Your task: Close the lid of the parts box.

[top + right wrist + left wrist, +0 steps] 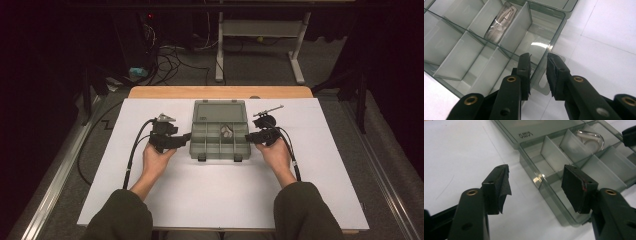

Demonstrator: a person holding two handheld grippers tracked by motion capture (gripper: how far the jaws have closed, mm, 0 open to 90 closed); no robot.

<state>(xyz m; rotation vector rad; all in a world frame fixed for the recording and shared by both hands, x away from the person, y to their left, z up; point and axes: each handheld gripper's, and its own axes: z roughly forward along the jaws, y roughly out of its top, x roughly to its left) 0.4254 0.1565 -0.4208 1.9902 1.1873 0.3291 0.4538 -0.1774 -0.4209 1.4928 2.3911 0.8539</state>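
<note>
The compartment box [220, 135] lies open on the white sheet [125, 190] between the two grippers, its lid [220, 111] folded flat on the far side of the tray. The left gripper [186, 137] stands at the tray's left wall, jaws well apart with nothing between them; in the left gripper view the tray's near corner [564, 217] sits just ahead of and below the right-hand pad [574, 187]. The right gripper [251, 136] straddles the tray's right wall: in the right gripper view the jaws stand narrowly apart with the wall [541, 67] between them, and whether the pads press on it cannot be told. A small clear-wrapped part [499, 23] rests in one compartment, ahead and to the left of that gripper. Handling judgement: the box appears to be thin, rigid, translucent plastic, light and smooth, so it is likely to slide on the sheet under side load and to flex if pinched hard. Grip on a side wall or at the latch tabs [202, 158] on the near edge, and steady the tray with the other gripper. The thin dividers [554, 155] look removable; avoid loading them.
</note>
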